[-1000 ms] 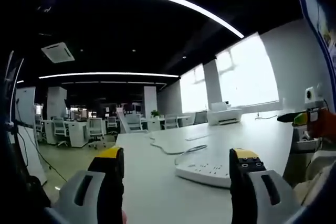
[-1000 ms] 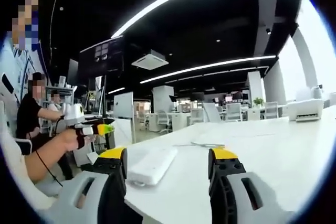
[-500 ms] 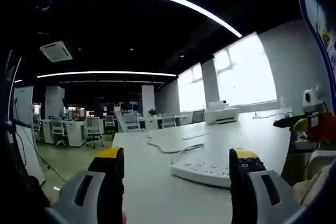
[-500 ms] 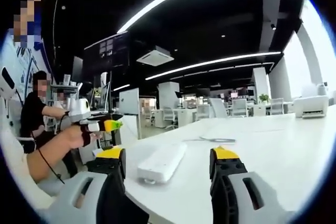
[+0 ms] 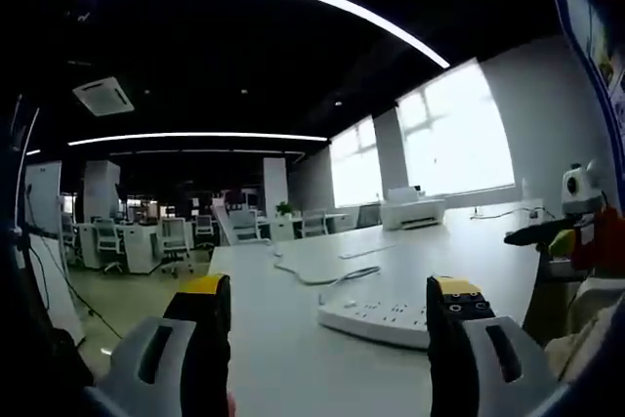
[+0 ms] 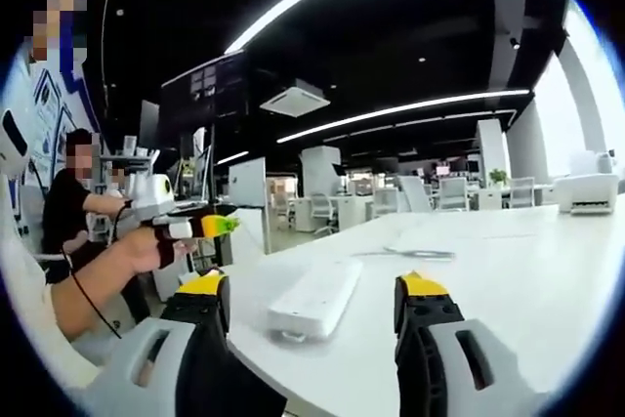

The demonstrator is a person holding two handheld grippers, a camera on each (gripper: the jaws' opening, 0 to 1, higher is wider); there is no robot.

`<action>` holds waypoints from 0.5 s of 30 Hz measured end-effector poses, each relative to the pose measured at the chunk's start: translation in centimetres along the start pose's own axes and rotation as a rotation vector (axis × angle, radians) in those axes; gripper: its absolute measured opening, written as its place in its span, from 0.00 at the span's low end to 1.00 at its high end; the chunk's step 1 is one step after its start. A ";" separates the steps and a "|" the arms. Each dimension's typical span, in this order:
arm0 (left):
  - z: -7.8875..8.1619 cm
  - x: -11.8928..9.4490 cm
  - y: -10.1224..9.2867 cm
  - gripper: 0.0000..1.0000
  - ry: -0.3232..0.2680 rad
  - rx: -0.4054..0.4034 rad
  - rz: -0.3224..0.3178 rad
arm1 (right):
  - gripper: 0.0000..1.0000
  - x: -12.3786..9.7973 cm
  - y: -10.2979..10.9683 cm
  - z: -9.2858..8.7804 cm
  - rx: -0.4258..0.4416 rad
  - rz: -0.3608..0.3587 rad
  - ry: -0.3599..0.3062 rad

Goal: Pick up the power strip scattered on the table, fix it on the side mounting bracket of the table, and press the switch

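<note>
Power strip lies flat on the white table, near the edge that faces the person, with its cord trailing away across the tabletop toward the far side. In the right gripper view the same power strip sits close to the table's near corner, its long body angled toward that edge, just ahead of the jaws and between their lines.

Trouble could come from that edge: a nudge from a jaw tip arriving too low or off-centre would likely push the strip along the smooth top or off the side instead of catching it. The cord could also drag or snag when the strip is lifted, twisting it in the grip. With both tools converging on one slim object, a clash between them seems possible as well.

The left gripper stands with its jaws wide apart, holding and touching nothing; the strip lies just beyond its right jaw. The right gripper is likewise spread wide and empty, short of the strip. In the right gripper view the person's hand holds the other tool off the table's edge, and another person sits at a desk behind.
</note>
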State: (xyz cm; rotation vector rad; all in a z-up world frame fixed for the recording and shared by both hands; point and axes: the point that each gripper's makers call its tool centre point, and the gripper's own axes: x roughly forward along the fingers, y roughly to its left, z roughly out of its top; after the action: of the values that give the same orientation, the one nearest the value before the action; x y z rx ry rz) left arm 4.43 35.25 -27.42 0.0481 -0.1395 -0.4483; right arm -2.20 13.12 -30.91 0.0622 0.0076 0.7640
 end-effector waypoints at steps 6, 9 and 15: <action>0.0 0.1 0.3 0.86 0.001 0.000 0.003 | 0.73 0.8 0.6 -0.7 -0.002 0.001 0.009; -0.1 0.1 0.4 0.86 0.002 0.000 0.002 | 0.74 1.2 0.6 -1.1 0.003 -0.013 0.017; -0.2 -0.2 1.0 0.86 0.001 -0.007 0.013 | 0.74 1.8 1.1 -1.4 -0.002 -0.019 0.020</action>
State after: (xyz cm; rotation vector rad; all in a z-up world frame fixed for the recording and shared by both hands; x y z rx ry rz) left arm 4.69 36.18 -27.52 0.0401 -0.1372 -0.4356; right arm -1.68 15.20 -32.25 0.0528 0.0265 0.7461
